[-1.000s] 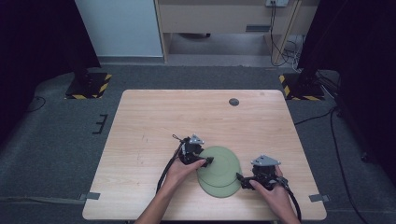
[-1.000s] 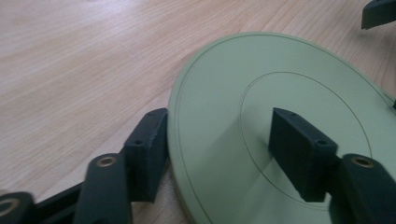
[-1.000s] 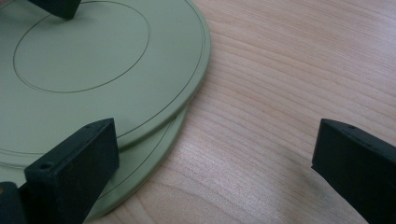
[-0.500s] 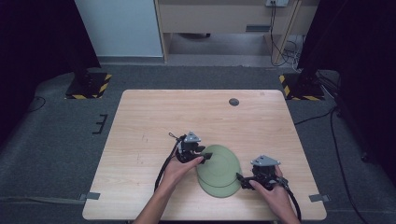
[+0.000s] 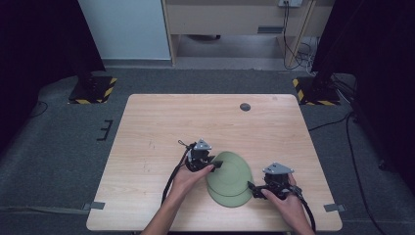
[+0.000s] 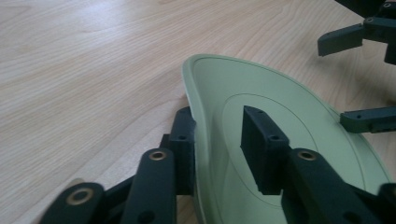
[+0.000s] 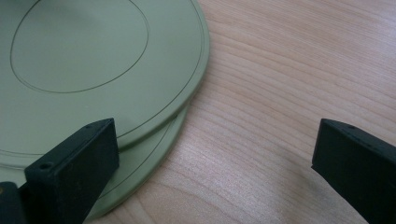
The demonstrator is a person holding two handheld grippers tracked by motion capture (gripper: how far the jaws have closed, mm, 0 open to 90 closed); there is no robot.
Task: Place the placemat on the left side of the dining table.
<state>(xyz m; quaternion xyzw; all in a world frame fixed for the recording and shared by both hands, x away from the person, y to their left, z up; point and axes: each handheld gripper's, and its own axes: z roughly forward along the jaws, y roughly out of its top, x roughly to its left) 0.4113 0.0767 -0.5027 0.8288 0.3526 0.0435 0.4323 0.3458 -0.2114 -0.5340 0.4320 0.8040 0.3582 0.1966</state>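
No readable text, label, brand, number or sign shows anywhere.

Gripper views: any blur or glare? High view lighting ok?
Left gripper view: near jaws soft, upper plate rim sharp, mild sheen on the table. Right gripper view: jaws blurred, wood grain crisp, no glare on the plates. High view: table evenly lit, surroundings very dark, slightly soft overall.

Both forearms come in from the near edge. The left tongs [image 5: 214, 167] point rightward and their jaws have just been closing, one either side of the upper plate's [image 6: 299, 121] rim. The right tongs [image 5: 251, 189] point leftward, level and low, with jaws spread wide apart.
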